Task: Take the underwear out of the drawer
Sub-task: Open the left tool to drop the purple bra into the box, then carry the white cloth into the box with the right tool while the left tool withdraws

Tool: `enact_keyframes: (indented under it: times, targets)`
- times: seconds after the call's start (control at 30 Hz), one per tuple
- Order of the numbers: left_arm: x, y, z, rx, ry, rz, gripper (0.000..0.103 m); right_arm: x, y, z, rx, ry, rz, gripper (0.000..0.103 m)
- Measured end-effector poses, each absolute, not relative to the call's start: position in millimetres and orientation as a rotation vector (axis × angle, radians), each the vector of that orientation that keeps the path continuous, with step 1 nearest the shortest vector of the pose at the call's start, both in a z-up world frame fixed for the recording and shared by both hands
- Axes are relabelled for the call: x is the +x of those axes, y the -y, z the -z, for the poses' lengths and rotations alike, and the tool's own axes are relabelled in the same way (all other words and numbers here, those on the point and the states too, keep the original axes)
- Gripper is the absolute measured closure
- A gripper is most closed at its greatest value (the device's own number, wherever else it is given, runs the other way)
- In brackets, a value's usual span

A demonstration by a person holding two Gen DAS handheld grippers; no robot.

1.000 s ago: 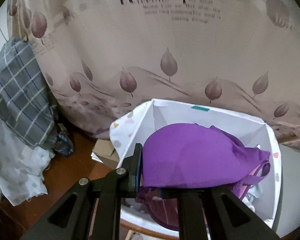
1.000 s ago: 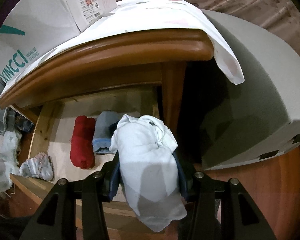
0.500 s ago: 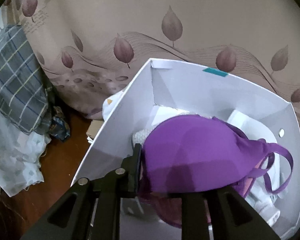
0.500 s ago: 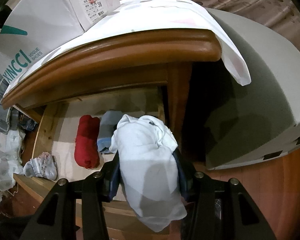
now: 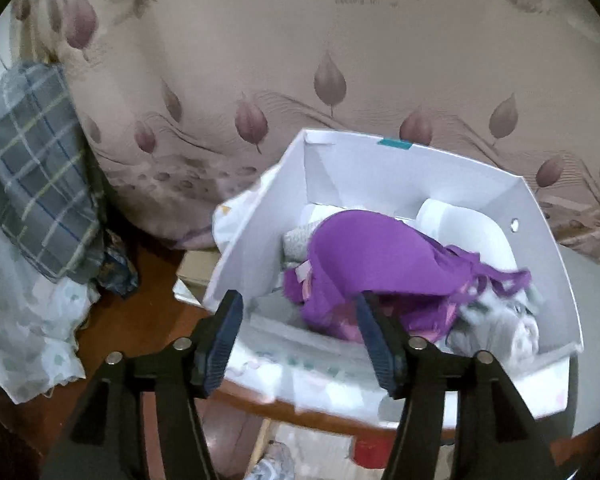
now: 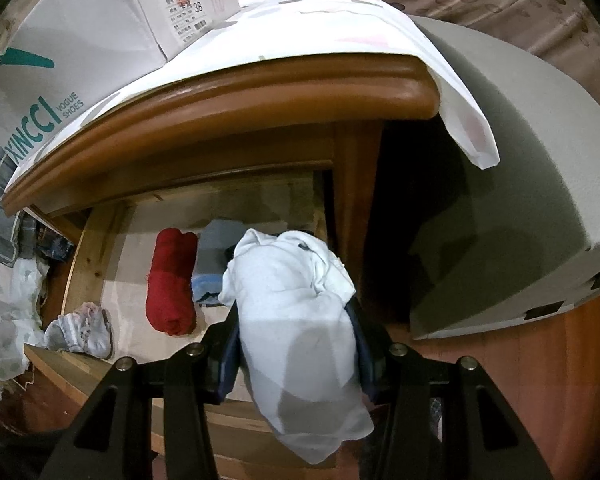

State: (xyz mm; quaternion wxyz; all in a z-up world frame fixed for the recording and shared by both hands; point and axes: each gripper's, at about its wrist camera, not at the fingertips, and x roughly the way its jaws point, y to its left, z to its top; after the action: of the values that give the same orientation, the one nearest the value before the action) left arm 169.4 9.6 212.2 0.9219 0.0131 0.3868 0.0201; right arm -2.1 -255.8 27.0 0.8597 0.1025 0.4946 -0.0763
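left gripper (image 5: 298,334) jaws just opening, purple bra (image 5: 374,258) dropped in the white box (image 5: 540,276), right gripper (image 6: 294,354) clamps white underwear (image 6: 296,320), boxing it looks next

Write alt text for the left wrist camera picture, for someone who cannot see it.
The left gripper, its fingers just opened, hangs over a white box where a purple bra now lies loose on pale laundry. Behind the box hangs a beige leaf-print curtain; a plaid cloth is at the left.
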Motion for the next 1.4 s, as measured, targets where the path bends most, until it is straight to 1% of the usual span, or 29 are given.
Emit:
enact_keyframes:
  times: [0.03, 0.23, 0.37, 0.47, 0.5, 0.53, 0.57, 0.67, 0.93, 1.1, 1.27, 1.4]
  targets:
    - [156, -14, -214, 0.033, -0.774, -0.053, 0.040, -2, 255, -27, 0.210, -1.036, 0.163, 0.055]
    - [98, -49, -213, -0.077, -0.728, -0.036, 0.038, -2, 254, -25, 0.191, -1.022, 0.171, 0.055]
    - [79, -69, -201, -0.133, -0.712, -0.052, 0.038, -2, 250, -24, 0.188, -1.010, 0.157, 0.055]
    - [72, -78, -190, -0.141, -0.715, -0.067, 0.033, -1, 248, -25, 0.178, -0.989, 0.159, 0.055]
    - [67, -82, -185, -0.149, -0.701, -0.087, 0.033, -2, 248, -27, 0.185, -0.974, 0.148, 0.055]
    - [63, -84, -181, -0.149, -0.685, -0.100, 0.028, -3, 248, -29, 0.190, -0.965, 0.141, 0.055]
    - [60, -85, -175, -0.143, -0.673, -0.117, 0.026, -5, 247, -31, 0.194, -0.950, 0.135, 0.055]
    - [54, -86, -149, -0.101, -0.644, -0.182, 0.025, -9, 245, -35, 0.182, -0.908, 0.133, 0.055]
    - [63, -102, -83, -0.078, -0.705, -0.253, 0.025, -16, 233, -54, 0.114, -0.881, 0.180, 0.055]
    - [74, -122, -70, -0.112, -0.799, -0.259, 0.025, -17, 229, -93, 0.085, -0.842, 0.206, 0.055]
    - [75, -130, -71, -0.142, -0.779, -0.274, 0.023, -12, 225, -149, 0.074, -0.776, 0.202, 0.055]
    - [77, -128, -69, -0.132, -0.808, -0.259, 0.022, 2, 216, -200, 0.055, -0.710, 0.166, 0.055]
